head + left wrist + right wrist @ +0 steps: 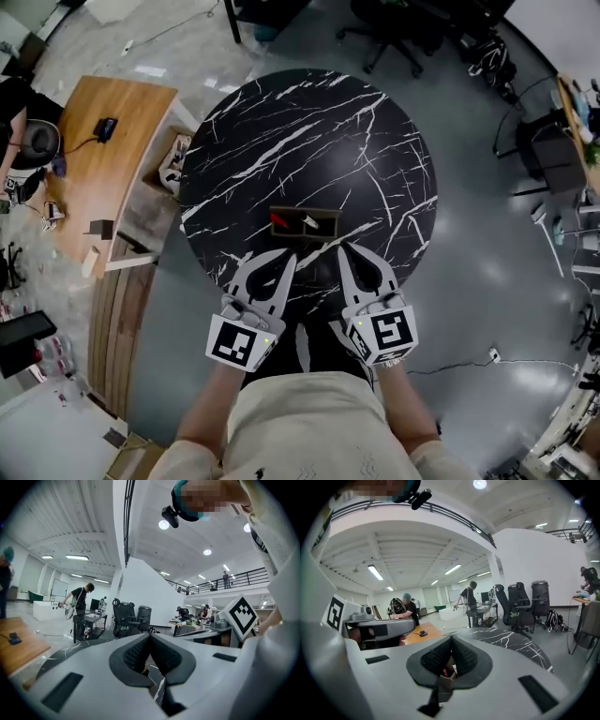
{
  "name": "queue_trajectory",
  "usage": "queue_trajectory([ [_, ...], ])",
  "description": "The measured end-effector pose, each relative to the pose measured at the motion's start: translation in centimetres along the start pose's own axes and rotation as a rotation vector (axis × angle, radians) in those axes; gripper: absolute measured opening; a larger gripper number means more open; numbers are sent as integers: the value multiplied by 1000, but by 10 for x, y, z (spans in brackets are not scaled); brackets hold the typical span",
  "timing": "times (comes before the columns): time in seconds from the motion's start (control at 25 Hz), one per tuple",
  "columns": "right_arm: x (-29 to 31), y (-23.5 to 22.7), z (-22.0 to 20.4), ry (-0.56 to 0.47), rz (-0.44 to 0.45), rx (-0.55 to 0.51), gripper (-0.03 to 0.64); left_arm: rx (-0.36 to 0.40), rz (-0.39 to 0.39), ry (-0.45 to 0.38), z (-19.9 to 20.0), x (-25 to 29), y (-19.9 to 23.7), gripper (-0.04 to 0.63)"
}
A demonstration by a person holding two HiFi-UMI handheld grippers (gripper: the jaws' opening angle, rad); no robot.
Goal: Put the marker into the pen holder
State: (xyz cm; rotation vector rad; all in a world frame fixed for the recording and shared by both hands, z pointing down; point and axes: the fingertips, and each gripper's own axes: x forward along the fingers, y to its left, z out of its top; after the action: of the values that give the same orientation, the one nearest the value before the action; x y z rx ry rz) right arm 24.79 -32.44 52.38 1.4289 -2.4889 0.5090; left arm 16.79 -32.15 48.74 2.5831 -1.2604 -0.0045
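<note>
A brown rectangular pen holder (324,214) sits near the front middle of the round black marble table (309,131). Within its outline show a red marker (279,221) and a white-tipped item (311,222); whether they lie in it or on it I cannot tell. My left gripper (287,257) hovers just in front of the holder's left end, jaws shut and empty. My right gripper (344,249) is at the holder's right front corner, also shut and empty. In the right gripper view a bit of the red marker (444,671) shows below the closed pads (464,658). The left gripper view shows closed pads (136,653).
A wooden desk (89,150) with a small device stands left of the table, with a box (173,159) beside it. Office chairs (394,33) stand beyond the far edge. A cable (469,364) runs over the grey floor at the right.
</note>
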Motion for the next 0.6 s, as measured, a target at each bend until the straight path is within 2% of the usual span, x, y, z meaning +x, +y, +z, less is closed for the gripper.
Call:
queue_trajectory([
  [0.16, -30, 10, 30, -60, 24, -39, 17, 29, 20, -51, 32, -14, -6, 9],
  [0.4, -57, 14, 69, -142, 26, -97, 16, 95, 13, -69, 53, -33, -21, 9],
  [0.6, -70, 25, 80, -160, 50, -138, 17, 112, 22, -102, 67, -42, -27, 9],
])
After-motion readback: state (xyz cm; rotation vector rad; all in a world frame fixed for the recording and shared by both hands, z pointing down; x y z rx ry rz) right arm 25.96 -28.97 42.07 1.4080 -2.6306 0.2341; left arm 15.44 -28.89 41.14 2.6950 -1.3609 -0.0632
